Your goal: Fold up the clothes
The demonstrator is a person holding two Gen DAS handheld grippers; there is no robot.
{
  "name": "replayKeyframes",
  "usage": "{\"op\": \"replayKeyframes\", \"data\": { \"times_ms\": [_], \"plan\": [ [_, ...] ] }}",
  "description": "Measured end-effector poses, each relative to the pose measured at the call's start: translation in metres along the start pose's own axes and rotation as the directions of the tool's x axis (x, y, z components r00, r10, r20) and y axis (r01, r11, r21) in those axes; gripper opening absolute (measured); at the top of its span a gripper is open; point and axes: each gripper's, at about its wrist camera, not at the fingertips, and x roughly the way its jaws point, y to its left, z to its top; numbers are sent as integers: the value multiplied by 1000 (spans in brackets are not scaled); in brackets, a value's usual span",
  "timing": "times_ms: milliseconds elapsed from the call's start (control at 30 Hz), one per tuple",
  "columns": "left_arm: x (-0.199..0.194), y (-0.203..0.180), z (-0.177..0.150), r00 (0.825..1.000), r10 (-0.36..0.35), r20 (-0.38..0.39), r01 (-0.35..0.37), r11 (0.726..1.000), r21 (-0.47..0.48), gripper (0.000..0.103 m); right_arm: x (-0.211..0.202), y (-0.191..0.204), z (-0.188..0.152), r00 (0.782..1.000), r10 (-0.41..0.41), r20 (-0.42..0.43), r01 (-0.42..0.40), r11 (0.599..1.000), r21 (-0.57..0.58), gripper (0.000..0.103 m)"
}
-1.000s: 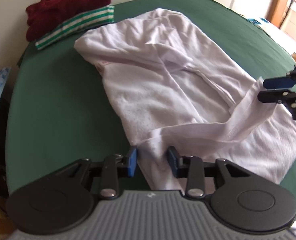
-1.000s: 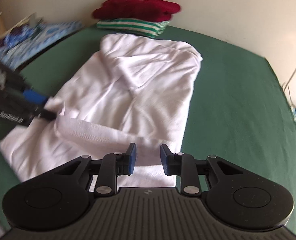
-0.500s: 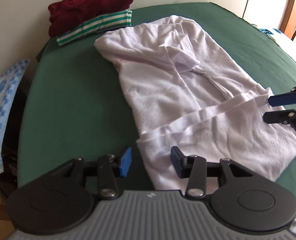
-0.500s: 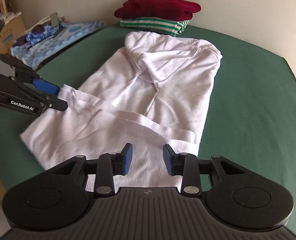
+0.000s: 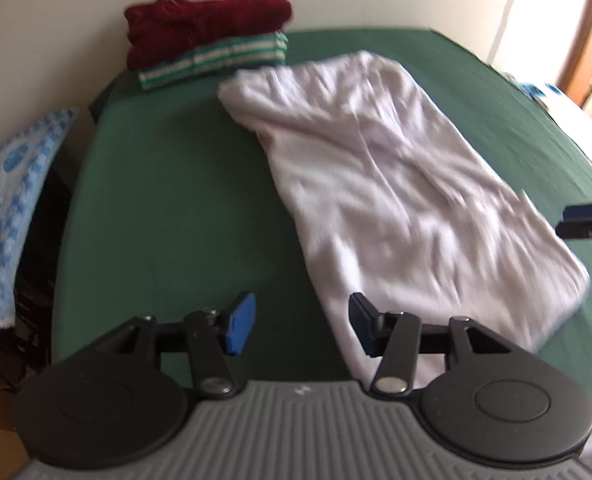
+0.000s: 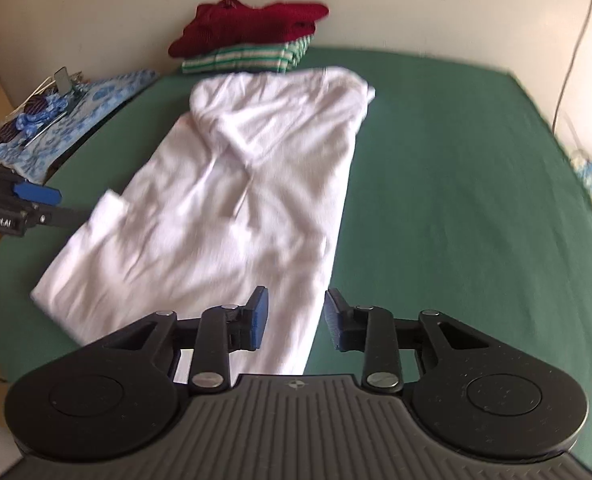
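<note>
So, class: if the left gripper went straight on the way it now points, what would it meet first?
Probably the green table cover. The left gripper points steeply down with its jaws opening and nothing between them; bare green lies ahead, the white garment's edge just beside its right finger. Depth is uncertain.

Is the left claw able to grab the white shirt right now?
Probably yes. The left claw is opening, empty, and the white shirt edge lies right by one pad with only green cloth between.
</note>
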Motion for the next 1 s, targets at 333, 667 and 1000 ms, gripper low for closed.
{"op": "replayKeyframes", "data": {
  "times_ms": [333, 667, 1000],
  "plan": [
    [-13, -30, -53, 984, -146, -98, 158, 980, 122, 58, -14, 21, -40, 992, 26, -126, -32, 999, -42, 45],
    [9, -43, -44, 983, -156, -92, 172, 963, 207, 8, 6, 31, -44, 997, -49, -56, 46, 997, -61, 25],
    [-18, -28, -47, 974, -193, -115, 220, 927, 305, 2, -11, 19, -33, 989, -77, -123, 53, 981, -184, 0]
  ]
}}
